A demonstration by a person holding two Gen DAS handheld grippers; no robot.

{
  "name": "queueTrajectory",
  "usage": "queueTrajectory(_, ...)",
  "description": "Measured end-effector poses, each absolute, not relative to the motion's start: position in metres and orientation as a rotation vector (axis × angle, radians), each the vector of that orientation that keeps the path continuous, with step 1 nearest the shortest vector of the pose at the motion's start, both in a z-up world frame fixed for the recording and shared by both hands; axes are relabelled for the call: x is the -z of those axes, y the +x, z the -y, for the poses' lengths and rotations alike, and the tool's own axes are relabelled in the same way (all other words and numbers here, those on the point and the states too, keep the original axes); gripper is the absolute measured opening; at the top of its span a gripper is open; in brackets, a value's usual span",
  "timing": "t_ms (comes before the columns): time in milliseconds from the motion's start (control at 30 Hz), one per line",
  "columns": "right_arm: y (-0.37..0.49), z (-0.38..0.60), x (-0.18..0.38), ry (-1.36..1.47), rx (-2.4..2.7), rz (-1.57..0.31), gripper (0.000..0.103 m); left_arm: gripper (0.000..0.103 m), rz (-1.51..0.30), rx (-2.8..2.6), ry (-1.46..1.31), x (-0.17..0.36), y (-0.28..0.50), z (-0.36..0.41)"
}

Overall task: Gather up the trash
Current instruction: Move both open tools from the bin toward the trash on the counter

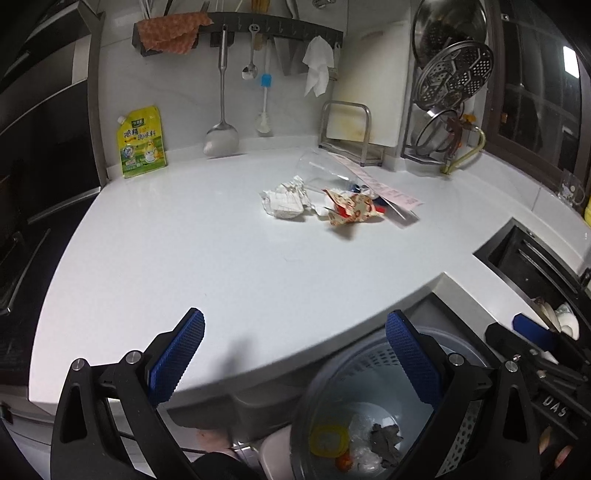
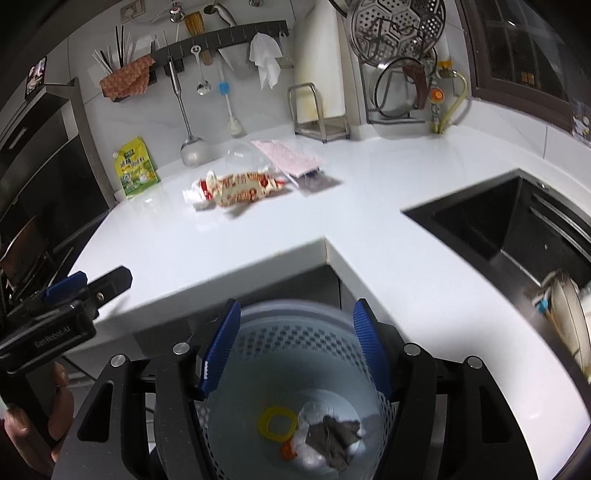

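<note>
A small pile of trash lies on the white counter: crumpled white paper, a patterned snack wrapper, a clear plastic cup on its side and a pink receipt. Below the counter's edge stands a perforated blue waste basket holding a yellow ring, a grey scrap and clear plastic. My left gripper is open and empty over the counter's near edge. My right gripper hangs open and empty above the basket.
A yellow seasoning pouch leans on the back wall under a utensil rail. A metal board rack and lid rack fill the back corner. A dark sink with dishes lies to the right, a dark oven to the left.
</note>
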State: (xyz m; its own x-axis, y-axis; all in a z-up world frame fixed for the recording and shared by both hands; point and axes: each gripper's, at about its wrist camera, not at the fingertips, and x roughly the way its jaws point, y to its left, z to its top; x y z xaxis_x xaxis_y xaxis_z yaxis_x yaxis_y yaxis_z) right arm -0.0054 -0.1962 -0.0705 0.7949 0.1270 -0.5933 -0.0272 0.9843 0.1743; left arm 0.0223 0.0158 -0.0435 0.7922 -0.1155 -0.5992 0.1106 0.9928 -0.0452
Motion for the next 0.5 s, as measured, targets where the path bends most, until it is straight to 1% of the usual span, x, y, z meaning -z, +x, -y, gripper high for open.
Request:
queueTrajectory(67,0.004,0.196,0.065,0.149,-0.084,-0.640,0.065,0.097,-0.658,0.100,-0.002,0.041,0.032,-0.017)
queueTrajectory(267,0.038,0.197,0.048,0.139,-0.094,-0.624,0.065,0.097,-0.642,0.078,-0.011,0.030,0.062,-0.023)
queueTrajectory(367,0.055,0.198,0.039,0.125,-0.094,-0.613,0.069,0.097,-0.629,0.073,-0.019,0.023,0.079,-0.025)
queueTrajectory(500,0.084,0.200,0.031,0.099,-0.096,-0.621,0.069,0.097,-0.619,0.062,-0.008,0.017,0.098,-0.024)
